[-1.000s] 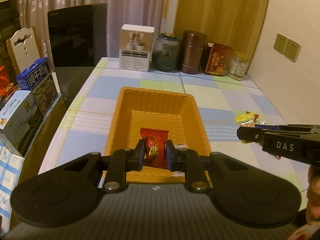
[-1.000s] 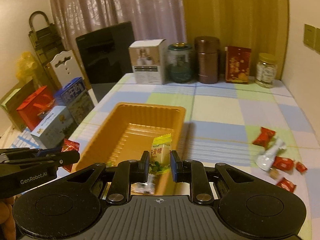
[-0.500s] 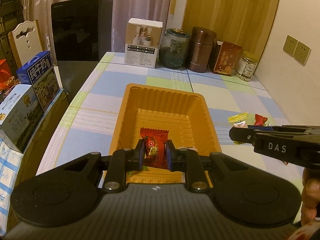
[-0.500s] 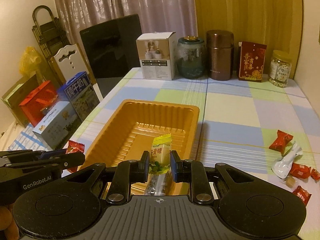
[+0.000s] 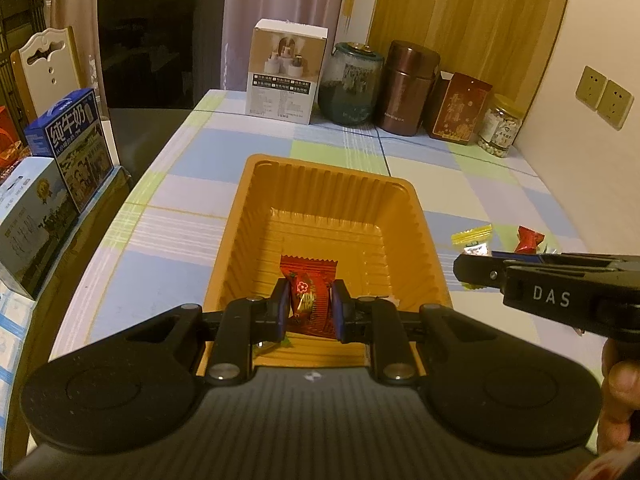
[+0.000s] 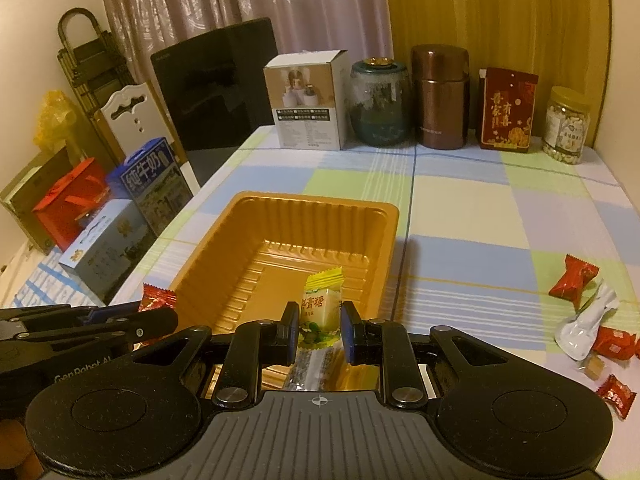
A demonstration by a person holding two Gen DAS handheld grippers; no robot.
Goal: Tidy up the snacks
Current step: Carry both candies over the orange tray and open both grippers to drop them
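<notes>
Candy sits pinched in both tongs: the left gripper (image 5: 309, 309) clamps a red wrapped sweet (image 5: 310, 294) and the right gripper (image 6: 319, 332) clamps a yellow-green one (image 6: 320, 308), each poised above the near end of the orange plastic tray (image 6: 390, 236). This looks like the drop-off step, so next each needs to part its jaws over the tray, then go for the loose red candies (image 6: 574, 282) on the checked tablecloth (image 6: 460, 208).

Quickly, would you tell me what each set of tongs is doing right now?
Left tongs: closed on the red candy.
Right tongs: closed on the yellow-green candy.
</notes>
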